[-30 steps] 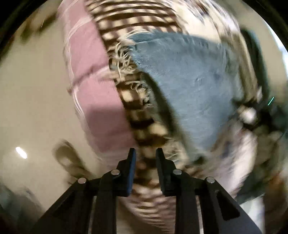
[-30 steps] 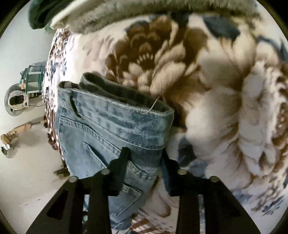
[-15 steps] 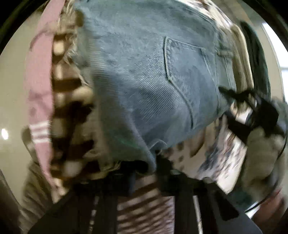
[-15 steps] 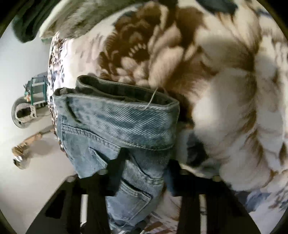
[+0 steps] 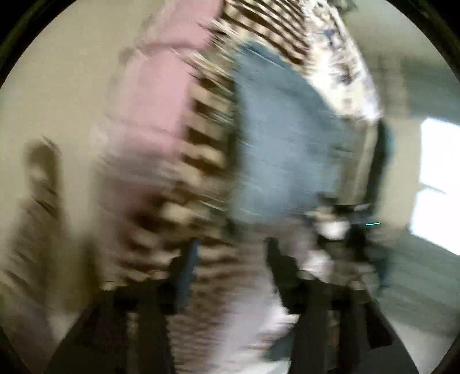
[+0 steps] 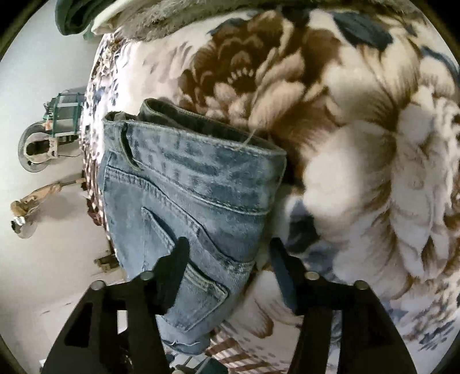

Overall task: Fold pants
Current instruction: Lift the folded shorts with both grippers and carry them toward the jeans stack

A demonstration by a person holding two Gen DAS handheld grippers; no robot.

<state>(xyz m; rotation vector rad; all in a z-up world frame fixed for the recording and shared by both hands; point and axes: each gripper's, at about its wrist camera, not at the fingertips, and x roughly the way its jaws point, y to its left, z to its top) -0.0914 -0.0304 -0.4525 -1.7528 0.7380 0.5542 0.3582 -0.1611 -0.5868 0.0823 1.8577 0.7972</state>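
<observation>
The left wrist view is badly smeared with motion blur, so not much detail can be made out there. The left hand-held gripper point(image 5: 230, 253) is seen with its two fingers spread apart, and nothing appears to be caught between them. Past the fingertips a blue patch of the jeans point(image 5: 284, 155) is seen lying on a brown and cream checked blanket point(image 5: 207, 135), with a pink cloth point(image 5: 155, 95) just beside that on the left. A bright window point(image 5: 437, 178) is visible at the right edge. The right wrist view is way sharper. The jeans point(image 6: 189, 195) are shown lying on a plush floral blanket point(image 6: 359, 149) with big brown and cream flowers, waistband end pointing away from the camera, with a belt loop and a back pocket clearly visible. The denim looks doubled over, since a second, darker waistband edge is peeking out behind the first. The right hand-held gripper point(image 6: 227, 253) is held spread wide, with the left finger point(image 6: 178, 264) sitting over the pocket area of the denim and the right finger point(image 6: 281, 264) over the blanket just past the jeans' edge; nothing is pinched. A pale floor point(image 6: 43, 273) is seen off to the left, and some grey and green bedding point(image 6: 120, 17) is bunched along the top.
</observation>
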